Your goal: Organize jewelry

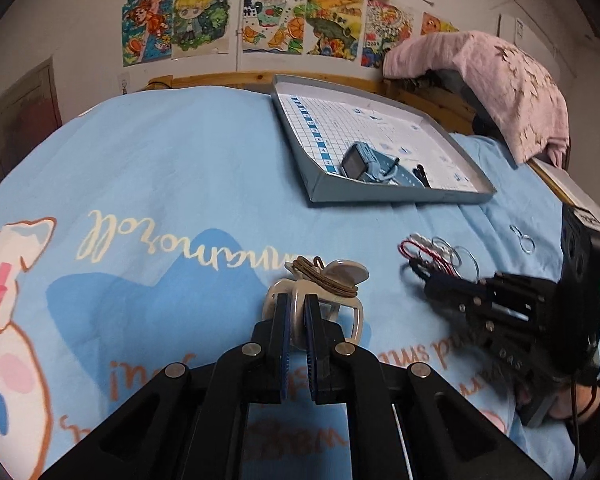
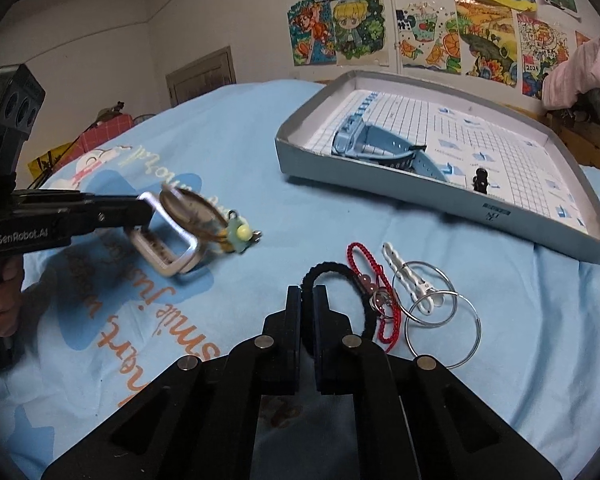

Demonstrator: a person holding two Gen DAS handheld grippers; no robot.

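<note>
**A:** What is each gripper holding?

**B:** The left gripper (image 1: 296, 320) has its fingers pinched onto a silver hair clip (image 2: 168, 236), lifted just above the blue bedsheet (image 1: 180, 152). A brown cord with a pale green charm (image 2: 238, 236) is wound around the clip and dangles from it. The right gripper (image 2: 307, 312) has its fingers narrowed around a black hair tie (image 2: 340, 280) that lies on the sheet.

**A:** And where do things go?

**B:** Probably the grey tray (image 2: 364, 176) further back on the bed, which already holds a blue watch (image 2: 376, 144) and a small black item.

**A:** What could go wrong?

**B:** The clip looks gripped by one thin edge, so it could swivel or slip, and the cord may unwind and drop. Beside the hair tie, touching or overlapping it, lie a red cord bracelet (image 2: 356, 256), a white clip (image 2: 404, 276) and silver hoops (image 2: 444, 332). Lifting the tie could drag those along.
</note>
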